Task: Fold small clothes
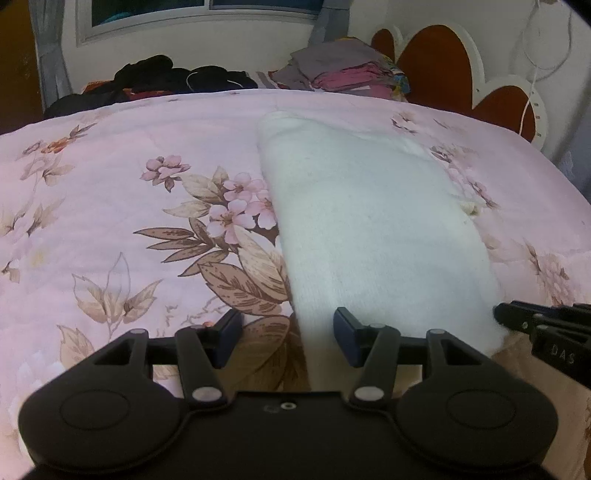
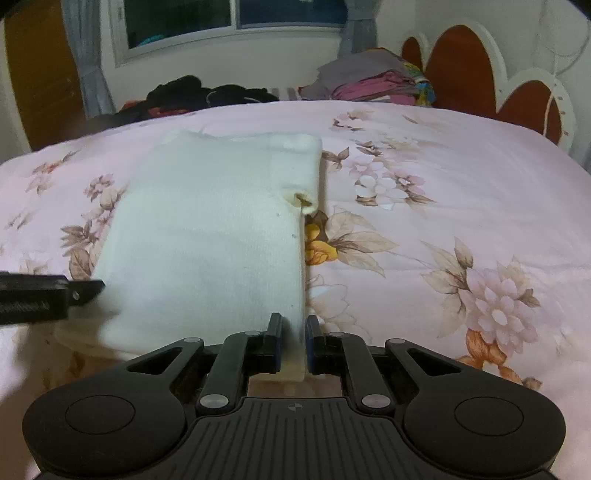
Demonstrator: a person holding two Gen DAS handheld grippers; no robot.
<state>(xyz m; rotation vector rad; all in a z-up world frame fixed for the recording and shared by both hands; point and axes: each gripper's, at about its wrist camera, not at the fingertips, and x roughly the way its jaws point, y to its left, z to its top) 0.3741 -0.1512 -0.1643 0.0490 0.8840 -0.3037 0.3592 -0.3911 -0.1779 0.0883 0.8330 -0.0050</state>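
A white knitted garment (image 1: 373,229) lies flat on the pink floral bedspread (image 1: 110,206), folded into a long strip. My left gripper (image 1: 288,338) is open at its near left corner; the garment's left edge runs between the fingers. In the right wrist view the garment (image 2: 207,236) lies left of centre. My right gripper (image 2: 293,341) is shut on its near right corner. The left gripper's tip (image 2: 86,290) shows at the garment's near left edge, and the right gripper's tip (image 1: 517,317) shows at the right in the left wrist view.
A stack of folded clothes (image 1: 343,70) and a heap of dark clothes (image 1: 177,79) lie at the far end of the bed. A brown and white headboard (image 1: 443,62) stands at the far right. A window (image 2: 232,18) is behind.
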